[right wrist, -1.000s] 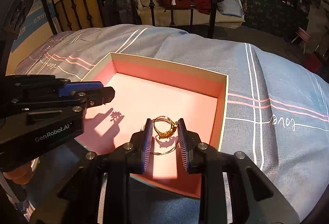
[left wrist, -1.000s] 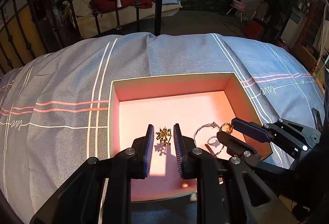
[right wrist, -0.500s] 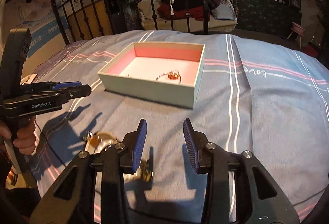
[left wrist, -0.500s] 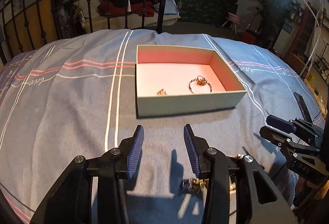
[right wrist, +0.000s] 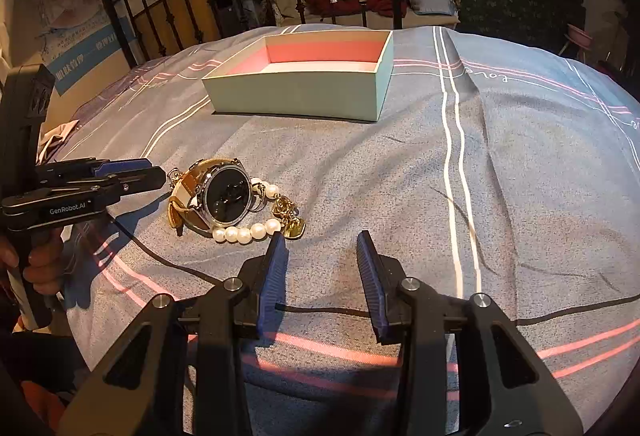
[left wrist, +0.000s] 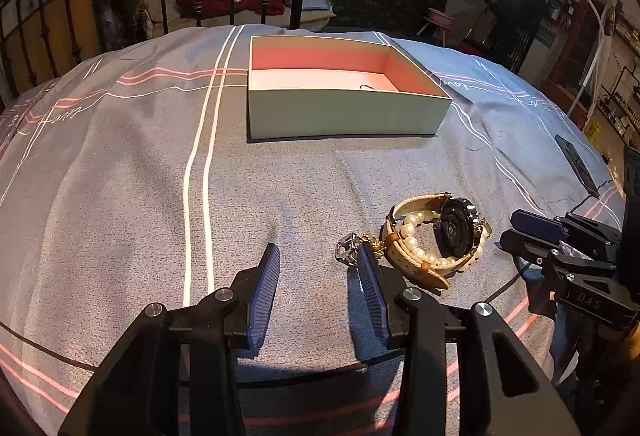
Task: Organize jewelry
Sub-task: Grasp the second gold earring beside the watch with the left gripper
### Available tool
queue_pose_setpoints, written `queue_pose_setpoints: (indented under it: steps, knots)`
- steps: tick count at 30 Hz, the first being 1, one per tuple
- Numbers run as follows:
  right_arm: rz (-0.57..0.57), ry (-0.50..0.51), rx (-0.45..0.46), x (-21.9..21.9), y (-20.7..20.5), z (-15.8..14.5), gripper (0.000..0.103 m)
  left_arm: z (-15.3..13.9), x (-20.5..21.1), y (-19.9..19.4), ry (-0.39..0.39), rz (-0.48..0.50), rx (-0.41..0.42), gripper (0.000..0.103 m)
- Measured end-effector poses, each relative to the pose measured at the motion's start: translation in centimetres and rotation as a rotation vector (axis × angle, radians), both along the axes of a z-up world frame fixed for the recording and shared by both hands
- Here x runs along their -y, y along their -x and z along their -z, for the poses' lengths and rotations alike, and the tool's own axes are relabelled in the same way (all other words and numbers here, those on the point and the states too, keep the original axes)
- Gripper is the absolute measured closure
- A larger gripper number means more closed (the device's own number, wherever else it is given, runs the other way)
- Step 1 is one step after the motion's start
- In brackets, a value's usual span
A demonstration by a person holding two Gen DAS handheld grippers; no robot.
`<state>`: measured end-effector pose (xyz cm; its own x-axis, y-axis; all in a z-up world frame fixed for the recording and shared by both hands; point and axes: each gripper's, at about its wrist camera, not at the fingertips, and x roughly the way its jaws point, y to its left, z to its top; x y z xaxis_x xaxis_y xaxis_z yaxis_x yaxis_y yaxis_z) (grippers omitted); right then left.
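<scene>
While both grippers hover low over the near edge of the grey striped bedspread [left wrist: 140,175], the left gripper [left wrist: 316,292] stands partly spread with nothing between its pads, and the right gripper [right wrist: 322,276] likewise gapes on bare cloth. Just beyond and between them lies a heap of jewelry: a watch [right wrist: 228,195] on a tan strap, a pearl bracelet [right wrist: 244,234] looped around it, and gold charms [right wrist: 290,222] touching the pearls. Farther off, toward the bedspread's far edge, sits the pale green box [left wrist: 340,111] with its pink lining; something small lies inside, too small to tell.
</scene>
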<state>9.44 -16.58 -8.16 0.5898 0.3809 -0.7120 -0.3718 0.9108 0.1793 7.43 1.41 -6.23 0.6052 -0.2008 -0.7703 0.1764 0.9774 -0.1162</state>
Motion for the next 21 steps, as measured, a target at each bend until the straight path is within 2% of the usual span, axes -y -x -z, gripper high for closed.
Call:
queue_pose_setpoints:
  steps: [6, 11, 21]
  knots:
    - [-0.017, 0.012, 0.004, -0.5, 0.1, 0.0, 0.053, 0.5, 1.2, -0.5, -0.049, 0.022, -0.007, 0.063]
    - [-0.023, 0.015, 0.006, -0.7, 0.1, 0.0, 0.052, 0.9, 2.5, -0.8, -0.086, 0.065, -0.014, 0.063]
    - [-0.030, 0.009, 0.001, -0.7, -0.2, 0.1, 0.048, 0.4, 1.7, -1.0, -0.045, 0.048, 0.007, 0.063]
